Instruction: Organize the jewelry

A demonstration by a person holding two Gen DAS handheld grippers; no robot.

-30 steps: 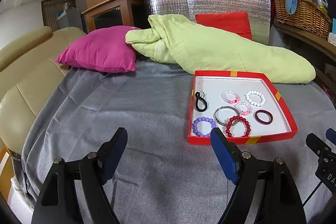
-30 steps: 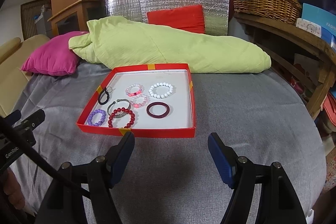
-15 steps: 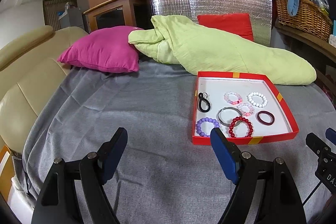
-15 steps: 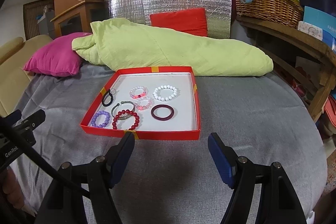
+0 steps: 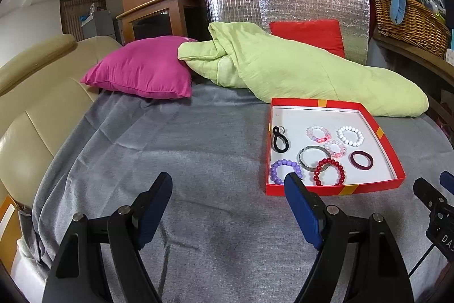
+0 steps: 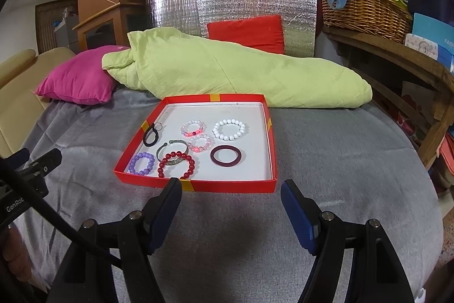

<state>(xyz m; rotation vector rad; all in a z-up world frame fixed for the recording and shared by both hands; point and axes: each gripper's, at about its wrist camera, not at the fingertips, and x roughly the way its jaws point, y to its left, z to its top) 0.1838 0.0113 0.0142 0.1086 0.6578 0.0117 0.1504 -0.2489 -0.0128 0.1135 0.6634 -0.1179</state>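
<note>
A shallow red tray lies on a grey cloth and holds several bracelets: a red bead one, purple, white, two pink ones, a dark maroon ring, a metal bangle and a black clasp. My left gripper is open and empty, below and left of the tray. My right gripper is open and empty, just in front of the tray's near edge.
A green quilt lies right behind the tray, with a magenta pillow to its left and a silver foil panel behind. A beige sofa is at the left. A wicker basket sits on a wooden shelf at the right.
Both grippers have drawn a little nearer to the tray, which sits lower and larger in both views. The jaws stay open.
</note>
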